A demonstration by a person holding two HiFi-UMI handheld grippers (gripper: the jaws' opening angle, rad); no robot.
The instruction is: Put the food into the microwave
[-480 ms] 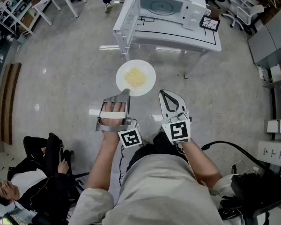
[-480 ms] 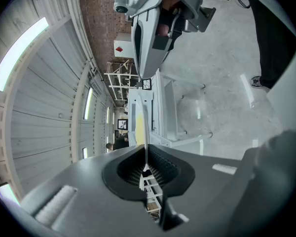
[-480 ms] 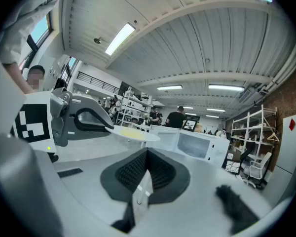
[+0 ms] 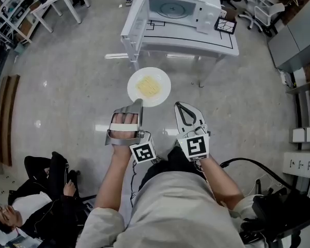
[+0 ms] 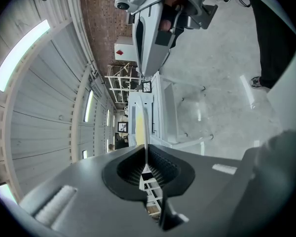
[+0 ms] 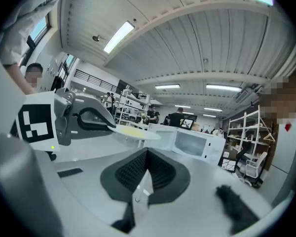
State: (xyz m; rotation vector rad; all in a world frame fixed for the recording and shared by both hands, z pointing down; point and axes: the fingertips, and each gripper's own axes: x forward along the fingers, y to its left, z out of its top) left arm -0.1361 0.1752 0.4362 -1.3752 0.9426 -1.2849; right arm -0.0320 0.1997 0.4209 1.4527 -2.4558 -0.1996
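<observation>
A white plate point(image 4: 149, 87) with flat yellow food point(image 4: 147, 86) is held above the floor, short of the white table point(image 4: 196, 43). My left gripper point(image 4: 139, 103) is shut on the plate's near rim. In the left gripper view the plate point(image 5: 146, 127) runs edge-on out of the shut left gripper point(image 5: 146, 158). My right gripper point(image 4: 179, 106) is shut with nothing in it, to the right of the plate. The right gripper point(image 6: 147, 154) view shows the plate point(image 6: 133, 131) to its left. The microwave point(image 4: 178, 6) stands on the table, its door point(image 4: 134, 27) swung open to the left.
A square marker card point(image 4: 225, 26) lies on the table right of the microwave point(image 6: 195, 143). A person point(image 4: 36, 205) sits on the floor at lower left. Office chairs point(image 4: 266, 6) and shelving stand at the right, and more tables point(image 4: 51, 1) at upper left.
The plate and both grippers keep the same pose. The table with the microwave sits slightly higher in the head view, and the walking person at the top has moved further out of view.
</observation>
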